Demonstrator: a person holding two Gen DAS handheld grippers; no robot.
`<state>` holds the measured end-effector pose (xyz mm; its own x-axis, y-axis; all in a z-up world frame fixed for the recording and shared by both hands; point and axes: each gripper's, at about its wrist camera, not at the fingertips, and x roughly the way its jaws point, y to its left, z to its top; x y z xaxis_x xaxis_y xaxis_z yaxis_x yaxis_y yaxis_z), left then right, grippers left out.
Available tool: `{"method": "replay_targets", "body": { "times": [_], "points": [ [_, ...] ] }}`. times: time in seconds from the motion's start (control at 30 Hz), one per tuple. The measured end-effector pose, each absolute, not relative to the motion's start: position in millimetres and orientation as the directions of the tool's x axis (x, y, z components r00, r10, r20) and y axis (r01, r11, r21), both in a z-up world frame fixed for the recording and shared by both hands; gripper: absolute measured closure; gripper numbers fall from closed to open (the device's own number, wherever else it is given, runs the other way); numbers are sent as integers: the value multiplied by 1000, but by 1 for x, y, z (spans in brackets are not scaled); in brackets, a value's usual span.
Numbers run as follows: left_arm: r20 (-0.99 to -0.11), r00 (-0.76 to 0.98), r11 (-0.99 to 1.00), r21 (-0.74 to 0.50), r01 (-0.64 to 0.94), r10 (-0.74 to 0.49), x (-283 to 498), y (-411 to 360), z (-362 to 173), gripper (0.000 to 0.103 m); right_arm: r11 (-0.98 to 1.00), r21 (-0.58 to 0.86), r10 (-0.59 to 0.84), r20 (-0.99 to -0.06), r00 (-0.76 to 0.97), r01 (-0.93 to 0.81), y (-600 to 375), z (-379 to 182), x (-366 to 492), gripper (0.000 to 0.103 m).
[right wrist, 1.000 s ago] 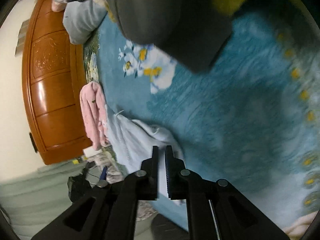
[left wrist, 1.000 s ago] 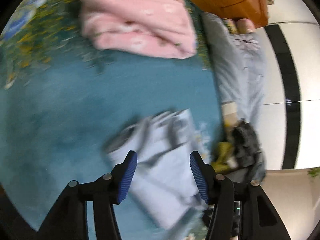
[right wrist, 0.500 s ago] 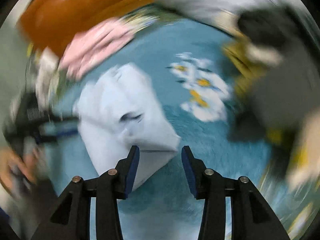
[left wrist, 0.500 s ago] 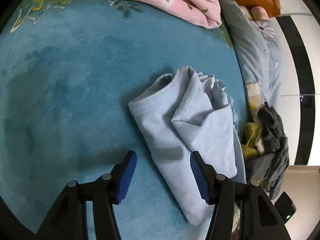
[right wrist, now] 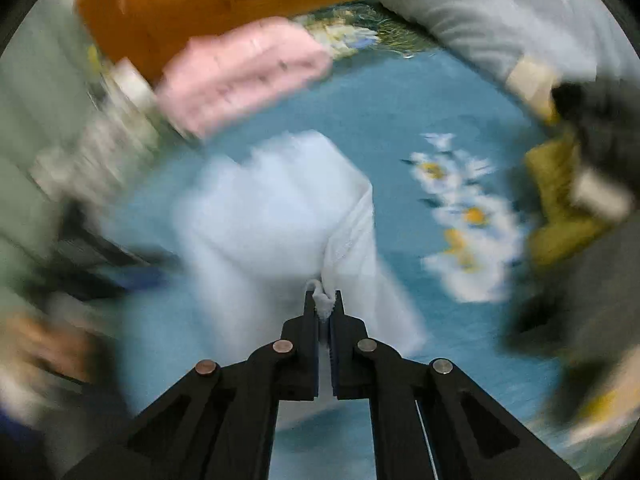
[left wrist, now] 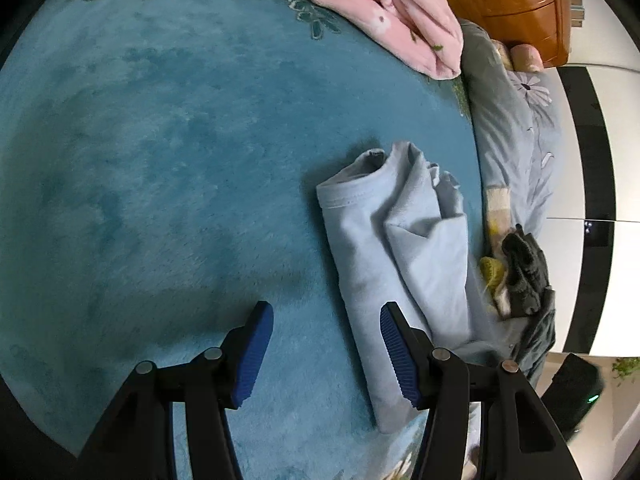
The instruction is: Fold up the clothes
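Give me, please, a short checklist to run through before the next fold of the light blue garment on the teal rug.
1. Right gripper grip: ok. Its jaws have just been closing and now pinch an edge of the light blue cotton garment.
2. Left gripper ready: ok. Its jaws stand apart with nothing between them, above the plush teal rug.
3. Left gripper placement: not ok. Only its right finger overlaps the garment's edge; the gap is over bare rug.
4. Garment flatness: not ok. It lies bunched, with creases and loose flaps.
5. Folding space: ok. The folded pink fleece blanket lies apart from the garment.
6. How much cloth the right gripper holds: cannot tell; that view is blurred.
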<state>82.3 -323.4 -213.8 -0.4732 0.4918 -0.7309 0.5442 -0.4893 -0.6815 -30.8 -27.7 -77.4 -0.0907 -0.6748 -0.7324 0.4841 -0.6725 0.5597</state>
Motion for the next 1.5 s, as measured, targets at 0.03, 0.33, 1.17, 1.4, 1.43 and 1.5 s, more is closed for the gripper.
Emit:
{"method": "replay_targets", "body": {
  "times": [0.03, 0.33, 1.17, 1.4, 1.43, 1.5],
  "points": [
    [-726, -481, -489, -687, 538, 492, 84, -325, -212, 43, -583, 713, -794, -602, -85, 389, -8, -67, -39, 100],
    [-722, -476, -464, -689, 556, 502, 62, -322, -222, 41, -734, 678, -673, -733, -95, -29, 57, -167, -72, 99],
    [-714, -494, -363, -688, 629, 497, 9, -328, -247, 86, -694, 717, -712, -697, -82, -69, 67, -187, 7, 50],
    [-642, -561, -240, -742, 626, 523, 27, -331, -252, 66, -684, 728, -726, -686, -54, -53, 46, -188, -8, 50],
    [-634, -568, -232, -749, 621, 525, 29, -331, -251, 62, -682, 729, -726, -685, -61, -64, 42, -188, -11, 57],
    [-617, -581, -214, -761, 612, 530, 32, -330, -250, 44, -680, 726, -724, -687, -59, -102, 31, -191, -14, 82]
  ]
}}
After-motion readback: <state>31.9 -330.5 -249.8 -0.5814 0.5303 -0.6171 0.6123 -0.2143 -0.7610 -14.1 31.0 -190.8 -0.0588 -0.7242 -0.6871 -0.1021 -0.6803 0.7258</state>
